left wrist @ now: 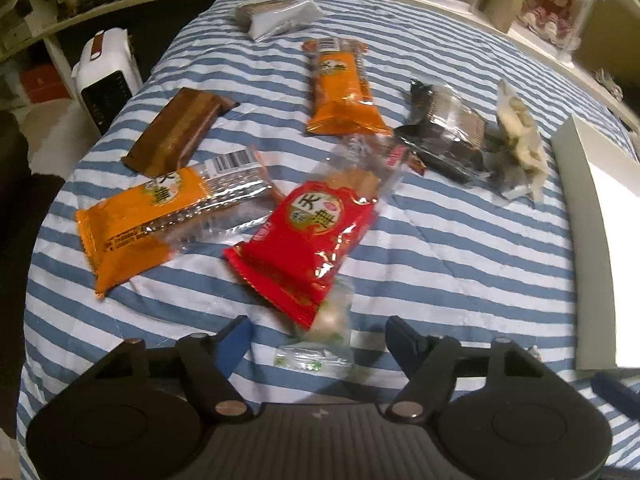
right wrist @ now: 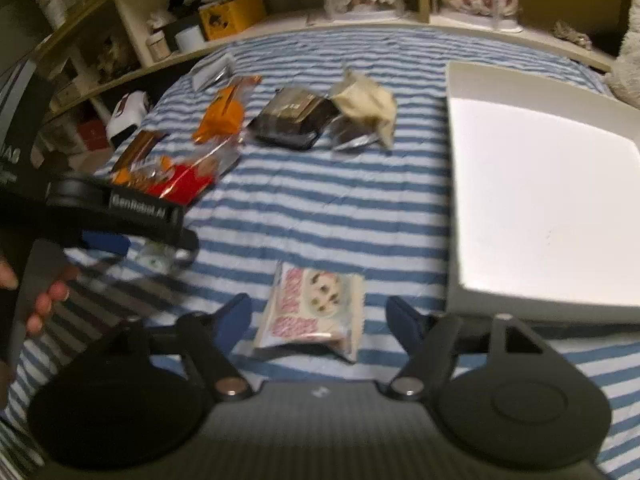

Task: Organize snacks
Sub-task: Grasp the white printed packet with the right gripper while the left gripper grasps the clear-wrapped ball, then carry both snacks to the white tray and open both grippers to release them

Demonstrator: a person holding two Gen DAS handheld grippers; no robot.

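Left wrist view first: we see our left gripper [left wrist: 318, 338] pointing down at the blue-and-white striped quilt [left wrist: 440, 240], its two blue-padded fingers [left wrist: 236, 340] spread apart. Between them lies a small clear candy wrapper with green print [left wrist: 312, 354], and neither pad presses on it. Just beyond that wrapper, overlapping its far end, sits the glossy red snack packet with a round label [left wrist: 312, 232]. Left of the red packet lies an orange foil packet with a barcode [left wrist: 148, 216], and behind that a brown rectangular bar wrapper [left wrist: 178, 132]. A second orange packet [left wrist: 344, 88] stands farther back from the red packet, with a dark clear-wrapped pastry [left wrist: 444, 132] and a pale crumpled bag [left wrist: 520, 140] off to its right. A grey-white pouch [left wrist: 276, 16] sits farthest back.

Over on the right wrist view, our right gripper [right wrist: 318, 320] hovers with its fingers [right wrist: 404, 320] spread wide too. A small white packet with pink lettering [right wrist: 312, 312] lies flat on the quilt between them; we see clear gaps on both sides, so nothing is pinched. The open white cardboard box [right wrist: 540, 200] sits to the right of that packet, well away from the red packet. The left gripper's black body and the hand [right wrist: 44, 300] carrying it show at the left edge.
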